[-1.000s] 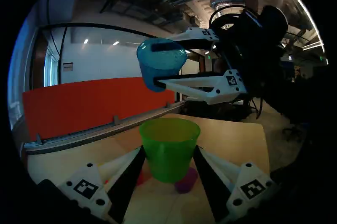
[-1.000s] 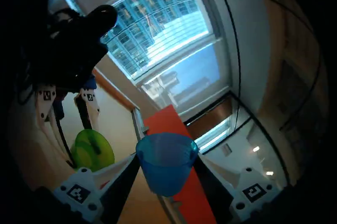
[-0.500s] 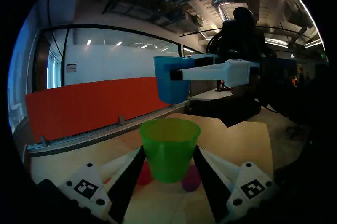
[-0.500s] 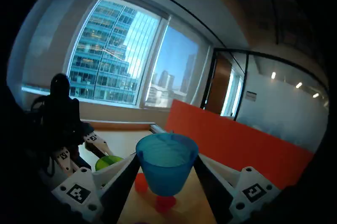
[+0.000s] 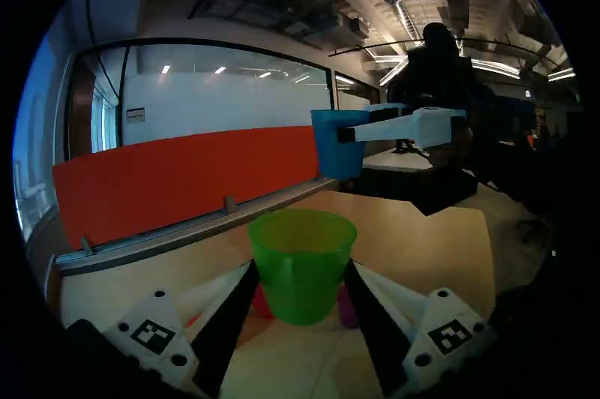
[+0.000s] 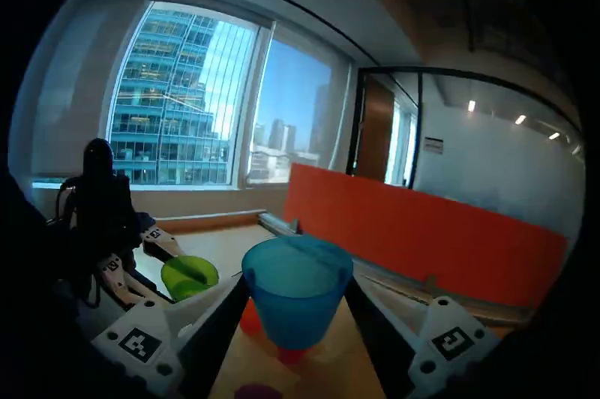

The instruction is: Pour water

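**Blue cup back upright, drawn off to the right**

A second ago the blue cup was tipped above the green cup; now it is level and farther right.

In the left gripper view, an orange partition with a metal rail along its foot lines the far left edge of the worktop. The left tool grips the green cup, which is tapered and translucent, with both fingers pressed on its sides. Upper right, the right tool holds the blue cup in the air, apart from the green rim. Bare pale wood lies open beyond, out to the right edge.

In the right gripper view, the green cup sits low at left. The blue cup is at centre, smooth plastic clamped on both sides, with small red caps on the worktop below it.
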The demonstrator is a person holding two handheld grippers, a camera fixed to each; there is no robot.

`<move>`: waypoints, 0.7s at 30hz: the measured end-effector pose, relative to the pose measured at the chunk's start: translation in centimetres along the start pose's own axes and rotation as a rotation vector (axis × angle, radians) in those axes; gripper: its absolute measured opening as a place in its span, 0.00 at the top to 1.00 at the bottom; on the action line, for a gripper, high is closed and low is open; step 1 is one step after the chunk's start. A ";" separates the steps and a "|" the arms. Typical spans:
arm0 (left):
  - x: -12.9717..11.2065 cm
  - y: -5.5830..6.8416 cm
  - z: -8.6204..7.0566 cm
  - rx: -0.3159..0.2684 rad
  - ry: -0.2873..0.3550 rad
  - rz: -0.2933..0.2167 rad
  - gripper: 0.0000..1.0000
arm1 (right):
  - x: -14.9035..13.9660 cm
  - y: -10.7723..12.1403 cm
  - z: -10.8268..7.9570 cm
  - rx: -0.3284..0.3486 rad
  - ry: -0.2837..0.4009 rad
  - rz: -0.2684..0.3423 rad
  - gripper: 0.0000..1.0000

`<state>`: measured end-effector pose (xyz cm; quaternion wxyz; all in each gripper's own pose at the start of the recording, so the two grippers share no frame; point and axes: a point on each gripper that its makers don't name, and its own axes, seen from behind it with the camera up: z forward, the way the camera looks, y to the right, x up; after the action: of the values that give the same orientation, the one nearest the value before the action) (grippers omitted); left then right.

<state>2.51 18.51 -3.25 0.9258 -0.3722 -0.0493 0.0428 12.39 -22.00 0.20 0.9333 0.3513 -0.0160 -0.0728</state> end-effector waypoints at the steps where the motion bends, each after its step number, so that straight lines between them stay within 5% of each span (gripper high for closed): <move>1: -0.3 -0.1 0.0 0.001 -0.008 0.003 0.21 | -0.5 0.4 -0.2 -0.006 -0.007 0.006 0.11; 21: -7.2 -1.5 0.9 0.001 -0.206 0.036 0.21 | -10.5 4.4 -1.7 -0.046 -0.134 0.081 0.11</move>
<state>-4.65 17.17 -1.99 0.9151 -0.3664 -0.1373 0.0976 2.72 -16.09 2.09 0.9401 0.3232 -0.0911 -0.0585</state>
